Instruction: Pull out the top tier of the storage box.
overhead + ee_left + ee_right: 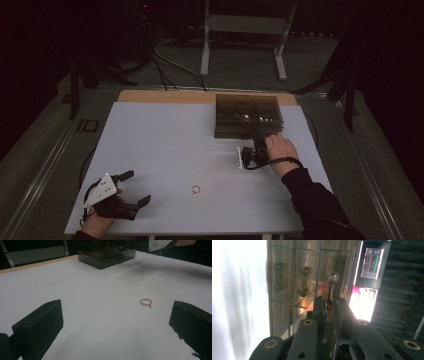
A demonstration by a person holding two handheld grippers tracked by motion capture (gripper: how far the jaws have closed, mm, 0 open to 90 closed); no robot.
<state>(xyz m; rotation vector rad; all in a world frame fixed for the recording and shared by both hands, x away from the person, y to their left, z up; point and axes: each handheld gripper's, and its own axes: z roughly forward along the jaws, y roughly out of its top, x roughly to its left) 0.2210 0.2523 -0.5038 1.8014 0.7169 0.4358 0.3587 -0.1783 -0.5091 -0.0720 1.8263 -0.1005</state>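
Right gripper (329, 302) clamped on bar handle (331, 288) of smoky translucent plastic drawer box (248, 116), far right, likely to pull. Left gripper (131, 189) released, idle near left; small pink beaded ring (195, 189) lying mid-table.

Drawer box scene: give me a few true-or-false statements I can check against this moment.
1. The right gripper is closed on a drawer handle of the smoky drawer box. True.
2. The beaded ring lies inside a drawer. False: it lies on the white table, apart from the box.
3. The left gripper has its jaws spread with nothing between them. True.
4. The left gripper holds the beaded ring. False: the ring lies ahead of its open jaws, untouched.
5. The box stands at the table's near edge. False: it stands at the far edge.
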